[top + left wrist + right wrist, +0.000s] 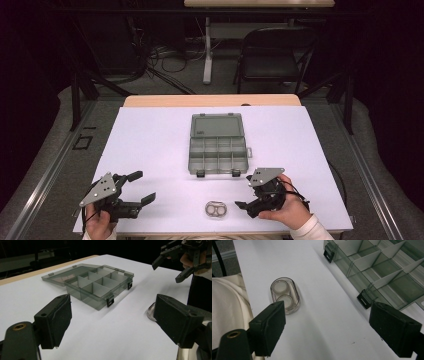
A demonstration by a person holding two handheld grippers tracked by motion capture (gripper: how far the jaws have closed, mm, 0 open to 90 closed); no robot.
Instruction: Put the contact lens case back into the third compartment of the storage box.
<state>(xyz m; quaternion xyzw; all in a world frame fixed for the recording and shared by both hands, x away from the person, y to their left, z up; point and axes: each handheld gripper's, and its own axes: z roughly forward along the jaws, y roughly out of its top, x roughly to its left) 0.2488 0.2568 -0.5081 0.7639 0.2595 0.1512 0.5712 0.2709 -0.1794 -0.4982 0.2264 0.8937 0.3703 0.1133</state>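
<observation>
High view: at the bottom edge both hands hold spread, empty grippers, the left gripper [139, 188] lower left, the right gripper [243, 193] lower right. Between them lies a small clear oval case [216, 209] on the white table [150, 150]. At centre stands a smoky plastic box [218, 144], lid open.

Left gripper view: the box's dividers show at upper centre.

Right gripper view: two round wells show inside the case, upper left.

We are looking at a table [150, 145] bearing a box and a small case, with a claw at each near corner.

The compartment box [218, 154] is lying ahead of both claws, its lid [216, 125] lying open on the far side. The small oval case [216, 209] is sitting between the left gripper [138, 188] and right gripper [242, 194], nearer the right one, just before the box's latches.
</observation>
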